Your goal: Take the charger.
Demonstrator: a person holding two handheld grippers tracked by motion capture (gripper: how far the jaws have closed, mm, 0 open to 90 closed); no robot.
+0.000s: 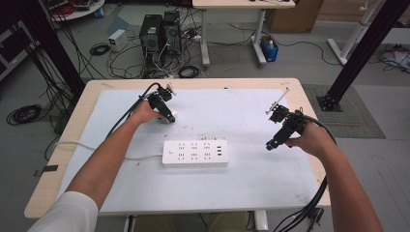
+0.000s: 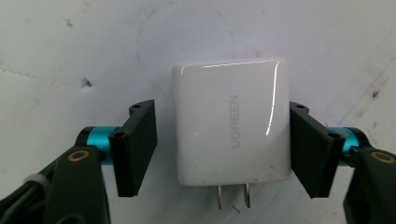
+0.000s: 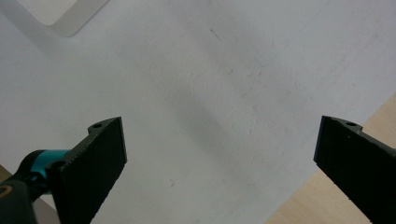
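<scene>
Left gripper view: charger [image 2: 231, 121] between fingers [image 2: 135, 147]

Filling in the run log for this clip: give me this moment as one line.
left gripper: jaws around white charger, left jaw apart | right gripper: open, over mat | power strip: mid-table
</scene>
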